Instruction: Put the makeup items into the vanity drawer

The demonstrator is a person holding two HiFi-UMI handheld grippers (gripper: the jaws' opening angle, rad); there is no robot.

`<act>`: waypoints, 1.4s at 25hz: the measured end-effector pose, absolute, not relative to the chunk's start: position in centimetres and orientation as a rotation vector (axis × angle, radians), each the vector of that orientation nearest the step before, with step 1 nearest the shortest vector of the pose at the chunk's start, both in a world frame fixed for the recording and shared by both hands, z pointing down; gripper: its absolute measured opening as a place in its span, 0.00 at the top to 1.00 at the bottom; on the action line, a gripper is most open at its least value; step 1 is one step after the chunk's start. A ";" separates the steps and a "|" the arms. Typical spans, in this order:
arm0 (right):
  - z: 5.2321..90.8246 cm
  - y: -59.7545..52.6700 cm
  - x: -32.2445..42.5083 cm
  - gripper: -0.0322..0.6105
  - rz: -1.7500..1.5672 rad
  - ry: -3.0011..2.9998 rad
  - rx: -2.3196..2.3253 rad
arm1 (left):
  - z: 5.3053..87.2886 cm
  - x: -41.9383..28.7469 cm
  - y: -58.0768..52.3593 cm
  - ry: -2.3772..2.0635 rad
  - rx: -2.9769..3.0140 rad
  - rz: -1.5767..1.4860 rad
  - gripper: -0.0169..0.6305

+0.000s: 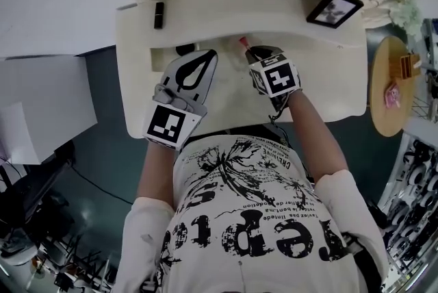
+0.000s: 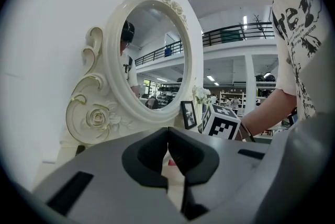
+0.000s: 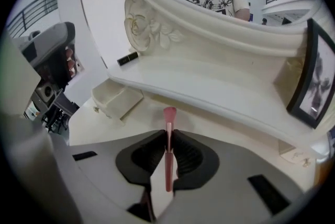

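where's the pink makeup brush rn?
The pink makeup brush is clamped in the right gripper, bristles toward the mirror shelf; in the head view it's right of centre, beside the left gripper.

the vanity [image 1: 133, 79] is coated in smooth cream paint with a soft sheen, and its carved rose scrollwork [image 2: 97, 115] has the same finish. the mirror glass [image 2: 157, 50] is glossy and reflective. the shells of the left gripper [image 2: 167, 131] and right gripper [image 3: 168, 134] look like matt grey plastic, with matt black, rubbery-looking pads [image 3: 192, 160]. the makeup brush [image 3: 169, 115] is smooth pink with a faint shine. at the upper right of the head view, the picture frame [image 1: 334, 8] is glossy black. the shirt [image 1: 260, 230] is white printed cloth.
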State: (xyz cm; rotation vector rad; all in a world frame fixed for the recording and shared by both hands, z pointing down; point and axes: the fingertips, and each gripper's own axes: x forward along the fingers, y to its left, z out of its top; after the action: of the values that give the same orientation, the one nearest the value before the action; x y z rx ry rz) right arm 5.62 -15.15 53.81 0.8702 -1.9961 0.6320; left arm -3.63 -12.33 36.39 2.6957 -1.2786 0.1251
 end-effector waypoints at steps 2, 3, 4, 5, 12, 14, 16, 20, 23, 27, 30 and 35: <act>52.1 -15.5 4.3 0.86 0.614 -2.035 0.855 | 35.6 -4.7 -12.2 -1.301 2.703 0.109 0.95; 51.2 -15.5 3.5 0.86 0.607 -2.054 0.846 | 35.2 -5.4 -12.1 -1.313 2.705 0.102 0.95; 50.5 -15.5 2.7 0.86 0.599 -2.071 0.838 | 34.9 -6.0 -11.9 -1.325 2.707 0.094 0.95; 49.8 -15.4 1.8 0.86 0.586 -2.087 0.830 | 34.6 -6.8 -11.7 -1.340 2.706 0.087 0.95; 47.3 -14.2 -6.0 0.86 0.478 -2.181 0.678 | 33.8 -13.0 -10.4 -1.456 2.663 0.079 0.95; 47.2 -13.5 -8.4 0.86 0.456 -2.198 0.614 | 33.9 -14.8 -10.0 -1.489 2.646 0.084 0.95; 47.5 -12.7 -10.7 0.86 0.423 -2.206 0.543 | 34.0 -16.6 -9.5 -1.527 2.621 0.087 0.95; 48.6 -11.4 -14.5 0.86 0.318 -2.186 0.402 | 34.4 -20.1 -8.4 -1.615 2.552 0.086 0.95; 49.5 -10.9 -16.5 0.85 0.256 -2.161 0.346 | 35.5 -22.2 -7.4 -1.650 2.493 0.133 0.95; 50.3 -11.1 -17.9 0.84 0.273 -2.161 0.332 | 36.9 -24.0 -6.3 -1.675 2.435 0.193 0.95; 50.3 -11.1 -18.2 0.64 0.291 -2.190 0.331 | 37.0 -24.3 -6.0 -1.678 2.423 0.196 0.95; 49.0 -11.2 -17.1 0.55 0.321 -2.242 0.410 | 36.5 -23.2 -6.3 -1.640 2.458 0.179 0.95</act>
State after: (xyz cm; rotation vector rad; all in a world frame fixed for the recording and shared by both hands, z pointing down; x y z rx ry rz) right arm -17.06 -11.19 48.96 0.4104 -2.2422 0.3210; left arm -23.18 -6.32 36.50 2.4583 -1.6402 0.1788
